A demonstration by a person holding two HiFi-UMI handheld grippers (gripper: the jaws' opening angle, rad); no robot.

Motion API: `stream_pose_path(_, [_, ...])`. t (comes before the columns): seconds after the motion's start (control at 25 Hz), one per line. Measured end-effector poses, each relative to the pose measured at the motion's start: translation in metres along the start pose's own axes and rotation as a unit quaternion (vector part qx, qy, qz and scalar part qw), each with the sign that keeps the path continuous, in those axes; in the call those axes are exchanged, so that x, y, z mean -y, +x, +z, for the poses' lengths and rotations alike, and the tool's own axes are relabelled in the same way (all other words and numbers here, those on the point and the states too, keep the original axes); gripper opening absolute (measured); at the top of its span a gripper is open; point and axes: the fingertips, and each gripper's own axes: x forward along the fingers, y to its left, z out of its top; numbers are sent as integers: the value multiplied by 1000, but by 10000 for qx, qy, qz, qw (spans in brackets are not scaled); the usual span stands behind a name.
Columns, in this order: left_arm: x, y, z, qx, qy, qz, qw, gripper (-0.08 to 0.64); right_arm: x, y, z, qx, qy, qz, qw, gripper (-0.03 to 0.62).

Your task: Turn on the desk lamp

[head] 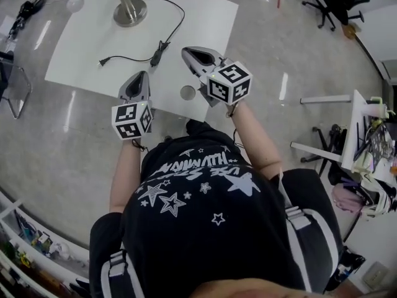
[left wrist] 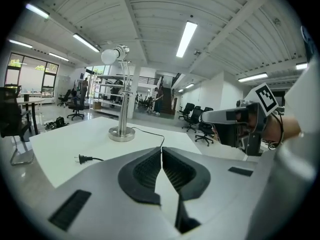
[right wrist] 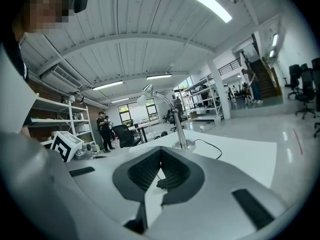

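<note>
I am holding the left gripper with its jaws pressed together, the ribbed pads meeting at the tips and nothing pinched between them. I am holding the right gripper the same way, tips together and empty. Both are hanging over the near edge of the white table, the left one pointing toward 12 o'clock in the head view and the right one angling toward 10 o'clock.

Just off the right gripper's tips, at 9 o'clock, the black inline switch is lying on the tabletop, apart from both grippers. From the left gripper's tips it is sitting at 1 o'clock. The cord is running on from the switch to the loose plug, which is lying unplugged at 10 o'clock from the left gripper. The other way, the cord is curving up to the desk lamp, standing upright on its round metal base at the far side of the table, at 12 o'clock from the left gripper, with its bulb hanging off toward 10 o'clock. A round grey disc is sitting in the tabletop between the two grippers.
</note>
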Motion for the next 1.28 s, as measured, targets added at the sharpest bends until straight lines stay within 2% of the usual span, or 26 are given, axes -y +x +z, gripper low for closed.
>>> stream_pose_path(0.28, [15,41,-19,-426,72,120,9990,12,39,8,5,-149,-29,369,9992,5])
stream_pose_path(0.56, [1,66,-50,-1016,206,435,9937,15,55,34,-10,-434,63,747,9962,5])
stream_pose_path(0.68, [1,76,-62,-1239,293,397,9911,111,57,43,-17,-557,86,906,9943,5])
stream_pose_path(0.8, [1,86,-75,-1477,371,384,9876,169,57,51,-24,-688,95,1055,9920,5])
stream_pose_path(1.12, [-12,108,-93,-1731,622,667,9807,188,51,70,-52,-1109,9,1532,9820,5])
stream_pose_path(1.28, [-12,111,-96,-1833,567,704,9789,187,46,79,-61,-1298,-25,1742,9761,5])
